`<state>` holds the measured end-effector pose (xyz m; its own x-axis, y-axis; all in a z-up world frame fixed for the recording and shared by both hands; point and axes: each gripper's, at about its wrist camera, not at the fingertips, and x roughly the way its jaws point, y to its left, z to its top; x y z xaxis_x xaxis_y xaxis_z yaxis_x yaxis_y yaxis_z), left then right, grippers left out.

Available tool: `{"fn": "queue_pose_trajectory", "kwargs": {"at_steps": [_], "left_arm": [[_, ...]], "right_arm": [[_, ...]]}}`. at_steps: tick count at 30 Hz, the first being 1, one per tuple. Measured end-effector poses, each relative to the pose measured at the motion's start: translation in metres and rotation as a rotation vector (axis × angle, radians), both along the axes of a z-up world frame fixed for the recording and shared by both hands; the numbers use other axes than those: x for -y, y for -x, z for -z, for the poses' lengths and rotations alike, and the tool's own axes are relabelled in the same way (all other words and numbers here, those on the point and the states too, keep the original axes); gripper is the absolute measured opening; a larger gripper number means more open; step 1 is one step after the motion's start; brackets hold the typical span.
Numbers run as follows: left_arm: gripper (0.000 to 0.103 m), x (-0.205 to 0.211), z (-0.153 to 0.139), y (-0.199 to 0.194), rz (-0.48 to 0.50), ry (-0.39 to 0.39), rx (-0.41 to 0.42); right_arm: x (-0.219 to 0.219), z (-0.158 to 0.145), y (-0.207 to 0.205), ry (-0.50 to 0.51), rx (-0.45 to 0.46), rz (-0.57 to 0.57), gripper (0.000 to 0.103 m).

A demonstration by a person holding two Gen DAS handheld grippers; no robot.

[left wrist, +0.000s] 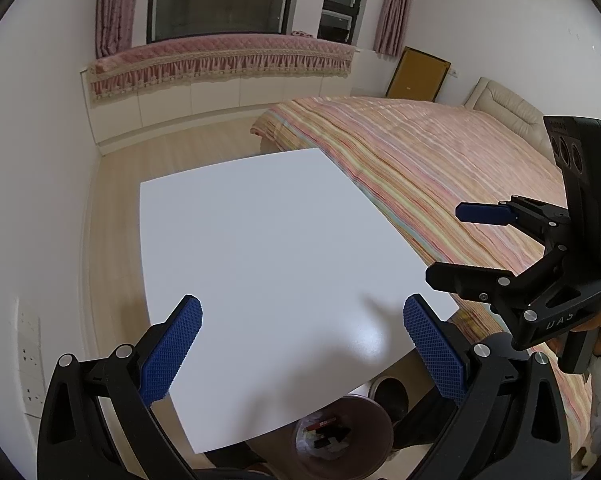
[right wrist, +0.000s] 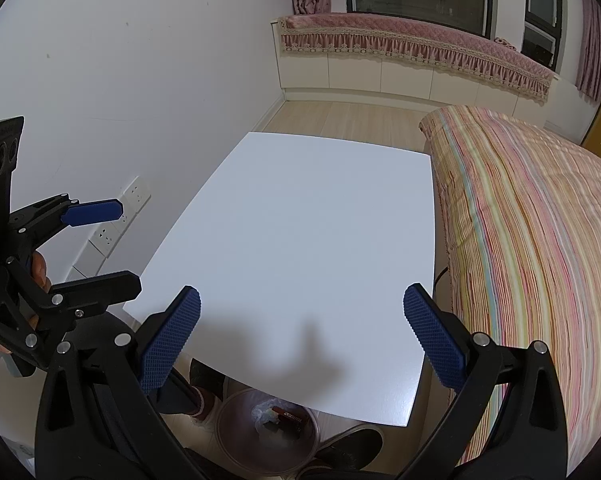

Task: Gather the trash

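Note:
A white table (left wrist: 268,248) fills the middle of both views (right wrist: 308,240) and its top is bare. A pinkish trash bin (left wrist: 332,436) stands on the floor under the table's near edge and holds wrappers and crumpled bits; it shows in the right wrist view (right wrist: 266,432) too. My left gripper (left wrist: 300,352) is open and empty above the table's near edge. My right gripper (right wrist: 300,344) is open and empty beside it. Each gripper appears in the other's view: the right one (left wrist: 456,244), the left one (right wrist: 120,244).
A bed with a striped cover (left wrist: 440,168) lies to the right of the table. A white wall with sockets (right wrist: 112,220) is on the left. A window bench with pink trim (left wrist: 220,64) is at the back. Shoes (right wrist: 352,448) sit by the bin.

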<state>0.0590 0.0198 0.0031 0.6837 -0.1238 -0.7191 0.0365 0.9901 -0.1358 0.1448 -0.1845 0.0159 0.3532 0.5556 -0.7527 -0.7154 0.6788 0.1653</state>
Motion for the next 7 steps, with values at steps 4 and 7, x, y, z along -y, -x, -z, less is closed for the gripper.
{"fn": "queue_pose_trajectory", "kwargs": {"at_steps": [4,7], "left_arm": [[0.097,0.0009,-0.0002,0.0001,-0.004,-0.015,-0.004],[0.097,0.0002,0.0001,0.0002,-0.010,-0.009,-0.002]], "right_arm": [[-0.0003,0.0002,0.0003,0.000,0.000,0.000,0.100],[0.0004,-0.0009,-0.0003,0.001,0.000,0.001,0.100]]}}
